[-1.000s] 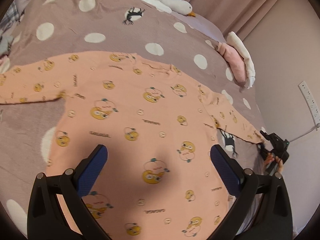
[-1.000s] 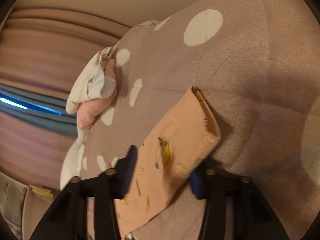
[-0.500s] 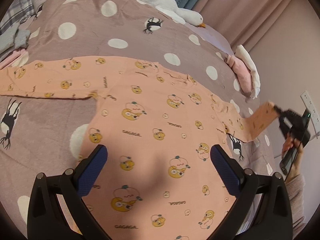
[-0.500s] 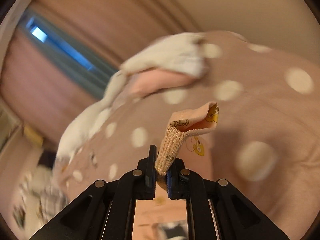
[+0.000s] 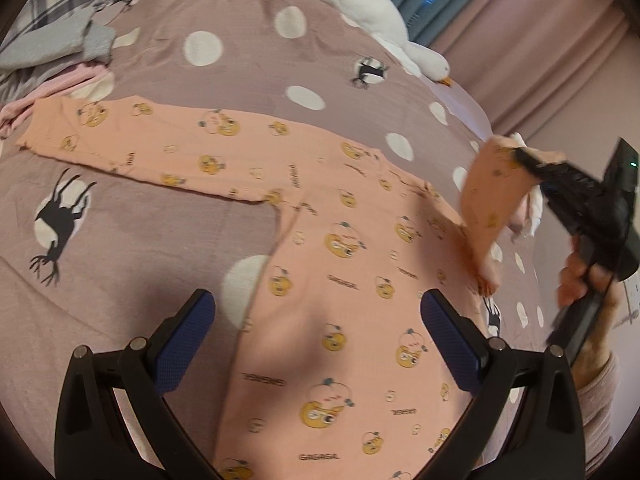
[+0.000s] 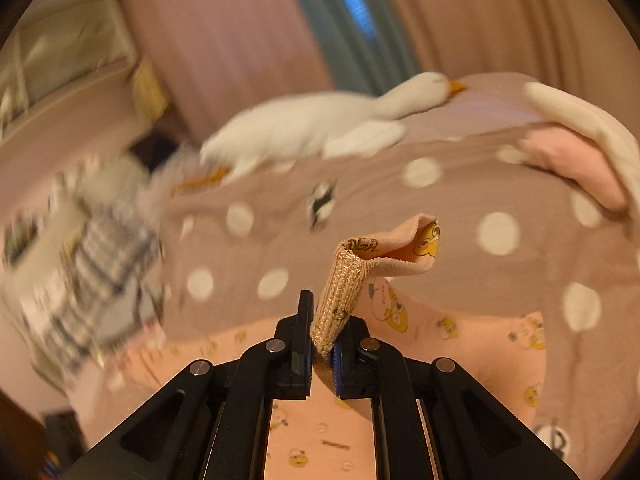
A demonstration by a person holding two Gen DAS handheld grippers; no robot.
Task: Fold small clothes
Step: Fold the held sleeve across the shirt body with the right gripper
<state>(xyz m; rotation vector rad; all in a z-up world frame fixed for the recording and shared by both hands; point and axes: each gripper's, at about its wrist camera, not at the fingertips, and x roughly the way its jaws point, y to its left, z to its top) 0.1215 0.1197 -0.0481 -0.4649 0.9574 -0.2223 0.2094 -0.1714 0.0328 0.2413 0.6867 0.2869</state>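
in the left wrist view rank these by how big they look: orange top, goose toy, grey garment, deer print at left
1. orange top
2. goose toy, partly cut off by the frame
3. grey garment and deer print: these look alike, and fisheye distortion makes ranking unsure

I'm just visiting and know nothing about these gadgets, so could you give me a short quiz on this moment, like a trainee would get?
1. True or false: the left gripper is clamped on the orange shirt.
2. Which part of the shirt does the right gripper hold? A. the hem B. the cuff of a sleeve C. the collar
3. Fill in: the other sleeve lies ____ on the dotted bedspread.

Key
1. False: its jaws stand wide apart above the shirt's body.
2. B: the ribbed cuff is pinched between the closed jaws, and that sleeve is lifted off the bed.
3. Flat, stretched out to the side.
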